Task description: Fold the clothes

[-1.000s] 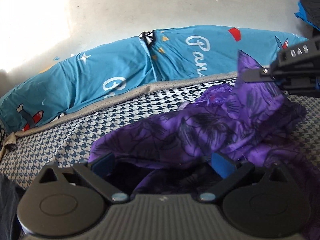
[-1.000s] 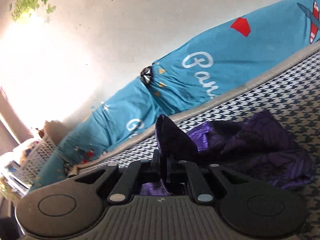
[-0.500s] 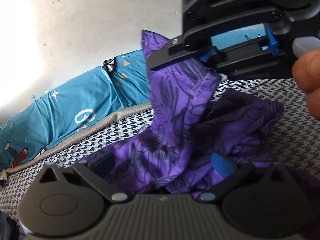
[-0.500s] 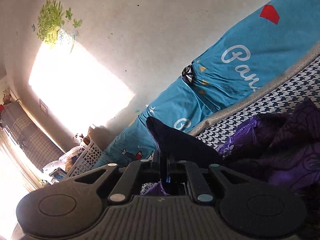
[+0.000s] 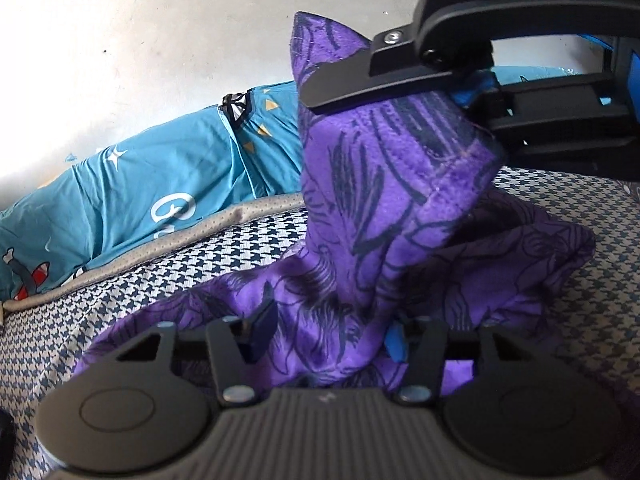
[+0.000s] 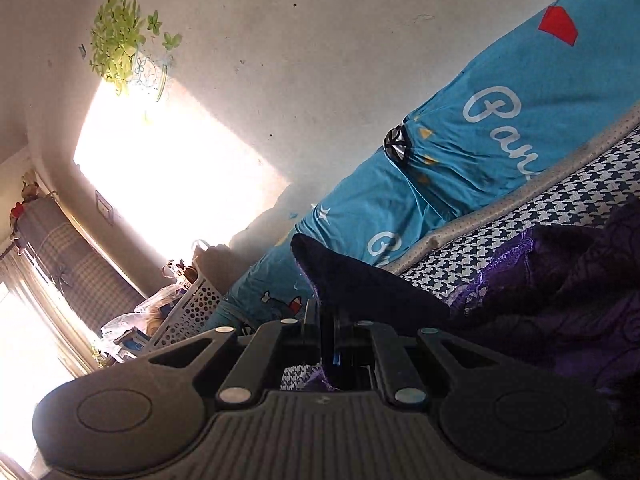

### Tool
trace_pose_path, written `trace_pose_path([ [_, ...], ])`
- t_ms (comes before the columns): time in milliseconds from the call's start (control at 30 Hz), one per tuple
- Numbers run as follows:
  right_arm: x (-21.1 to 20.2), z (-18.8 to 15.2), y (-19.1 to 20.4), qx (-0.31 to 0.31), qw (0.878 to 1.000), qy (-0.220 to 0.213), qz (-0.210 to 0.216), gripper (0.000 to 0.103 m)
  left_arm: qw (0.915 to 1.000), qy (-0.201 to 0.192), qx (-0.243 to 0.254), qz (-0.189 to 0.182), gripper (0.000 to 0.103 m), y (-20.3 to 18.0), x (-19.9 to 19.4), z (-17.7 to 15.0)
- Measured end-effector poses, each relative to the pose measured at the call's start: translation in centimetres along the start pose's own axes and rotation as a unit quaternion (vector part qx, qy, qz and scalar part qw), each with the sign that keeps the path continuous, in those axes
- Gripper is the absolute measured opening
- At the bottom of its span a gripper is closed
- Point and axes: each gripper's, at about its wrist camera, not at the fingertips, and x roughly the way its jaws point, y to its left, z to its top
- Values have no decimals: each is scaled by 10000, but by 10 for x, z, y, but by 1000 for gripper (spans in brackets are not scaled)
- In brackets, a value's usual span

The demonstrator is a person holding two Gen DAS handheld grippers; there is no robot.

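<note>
Right gripper [image 5: 360, 76]: clamping the purple leaf-printed fabric garment [image 5: 384, 200], lifting a corner.
Left gripper [image 5: 328, 332]: closing around lower cloth (should be gathering one layer only).

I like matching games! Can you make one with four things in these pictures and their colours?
Things:
1. garment
2. pillow
3. basket
4. bed cover

Colours:
A. white with holes
B. purple with dark lines
C. blue-and-white check
D. turquoise with white letters

Pairs: 1-B, 2-D, 3-A, 4-C
</note>
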Motion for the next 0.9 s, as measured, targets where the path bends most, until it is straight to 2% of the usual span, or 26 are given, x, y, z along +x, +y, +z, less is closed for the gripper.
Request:
trace_pose_path([
  [33,1,-1,1,-18,10000,21,-18,9,10000,28,-9,18,20,0,1,0],
  [100,3,-2,2,-59,9999,74,-65,10,9999,106,-48,102,9,1,6,-2],
  [133,4,-2,2,-80,9999,95,-98,10,9998,126,-103,152,8,3,8,-2],
  [267,6,-3,0,-109,9994,122,-301,10,9990,28,-288,343,7,13,8,-1],
  [433,5,-2,-11,96,9978,76,-653,28,9976,29,-464,514,7,26,8,-1],
  [567,7,-2,-19,257,9955,117,-901,29,9972,80,-492,550,7,28,8,-2],
  [767,16,-5,-24,426,9935,325,-1007,29,9984,-2,-341,452,7,24,7,-4],
  [833,18,-6,-22,353,9935,360,-1020,20,9988,-59,-142,468,8,17,7,-5],
  [867,18,-6,-21,340,9944,351,-935,8,9988,-88,-36,476,11,13,6,-6],
  [900,18,-6,-19,327,9953,343,-849,8,9987,-121,64,491,13,9,6,-7],
])
